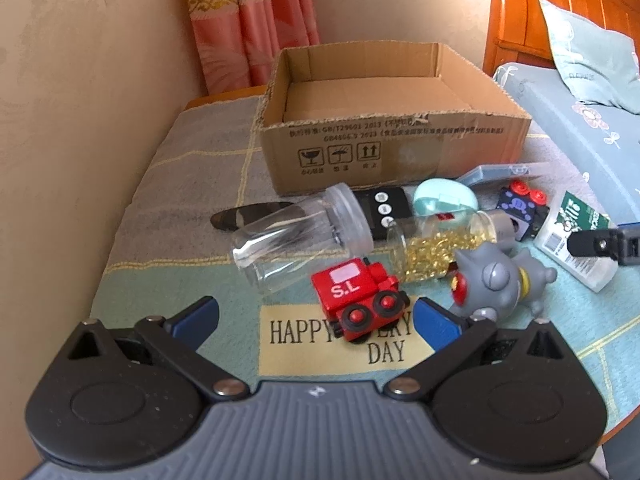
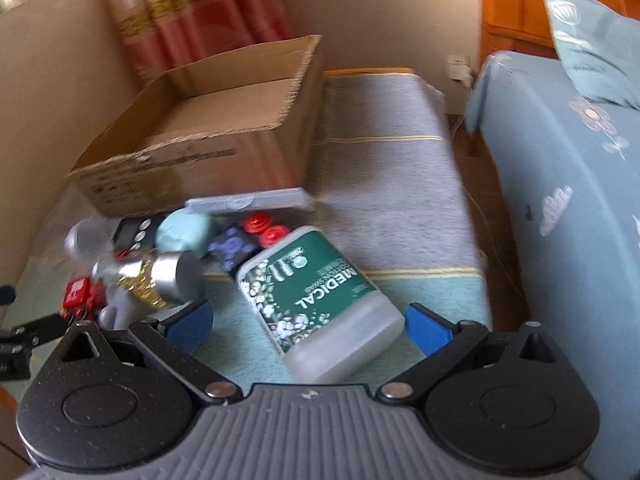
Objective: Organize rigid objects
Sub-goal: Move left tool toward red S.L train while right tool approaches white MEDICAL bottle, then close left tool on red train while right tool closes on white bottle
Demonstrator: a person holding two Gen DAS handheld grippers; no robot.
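Note:
A pile of small things lies on a cloth-covered table in front of an open cardboard box (image 1: 384, 120) (image 2: 208, 136). In the left wrist view my left gripper (image 1: 316, 316) is open, with a red toy train (image 1: 356, 296) between its blue pads. Behind the train lie an empty clear jar (image 1: 296, 236), a jar of gold clips (image 1: 436, 252) and a grey toy figure (image 1: 500, 280). My right gripper (image 2: 308, 320) is open around the near end of a green-labelled cotton swab box (image 2: 316, 296) (image 1: 576, 232), not touching it. The right gripper's fingertip (image 1: 600, 242) shows at the far right.
Also in the pile are a black remote (image 1: 384, 208), a mint green case (image 1: 444, 200), a dark toy block with red studs (image 1: 524, 204) and a flat grey-blue case (image 2: 248, 200). A bed with a blue cover (image 2: 568, 184) stands right of the table, a wall on the left.

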